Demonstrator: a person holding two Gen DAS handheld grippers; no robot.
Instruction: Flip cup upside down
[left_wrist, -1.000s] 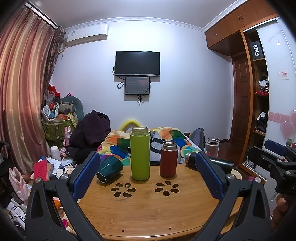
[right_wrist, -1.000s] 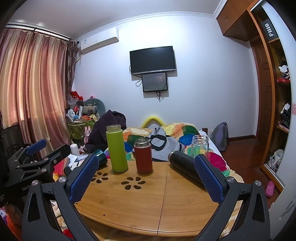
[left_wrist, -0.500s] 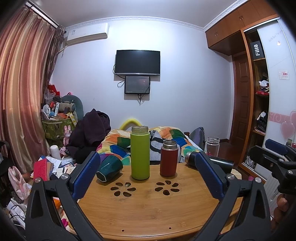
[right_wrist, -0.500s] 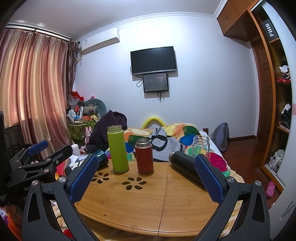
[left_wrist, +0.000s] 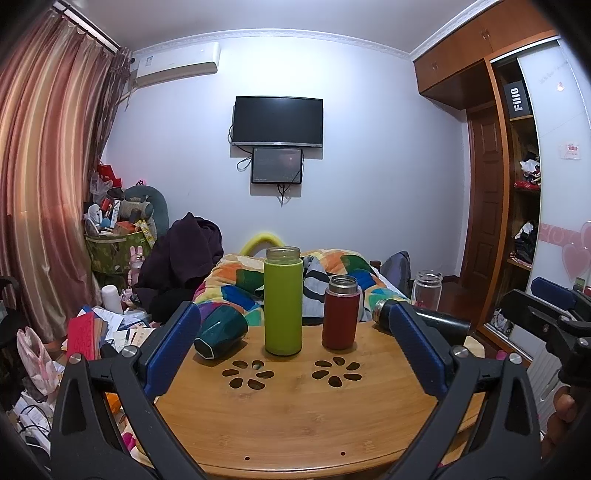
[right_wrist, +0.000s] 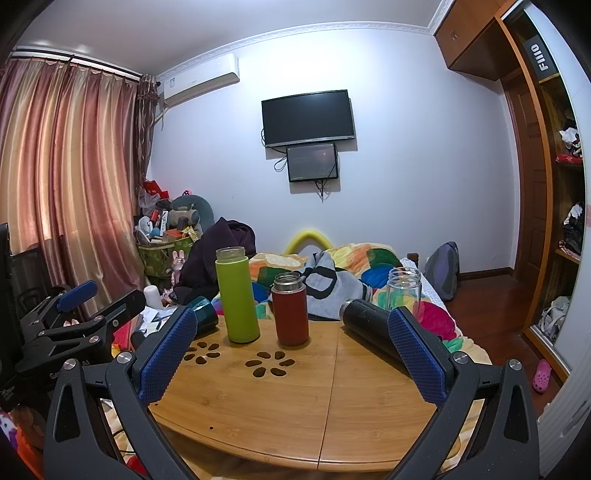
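Note:
A dark green cup (left_wrist: 221, 331) lies on its side at the far left of the round wooden table (left_wrist: 295, 417); it also shows in the right wrist view (right_wrist: 202, 312). A tall green flask (left_wrist: 283, 301) and a shorter red flask (left_wrist: 341, 312) stand upright mid-table. A black flask (right_wrist: 369, 328) lies on its side at the right, with a clear glass jar (right_wrist: 403, 290) behind it. My left gripper (left_wrist: 295, 354) is open and empty, short of the cups. My right gripper (right_wrist: 291, 358) is open and empty too.
A bed with a colourful quilt (left_wrist: 240, 280) lies behind the table. Clutter, papers and a basket (left_wrist: 110, 251) fill the left floor by the curtain. A wardrobe (left_wrist: 524, 221) stands on the right. The table has flower-shaped cut-outs (left_wrist: 251, 374).
The right wrist view has crept slightly to the left. The left view is nearly still. Nothing on the table has moved.

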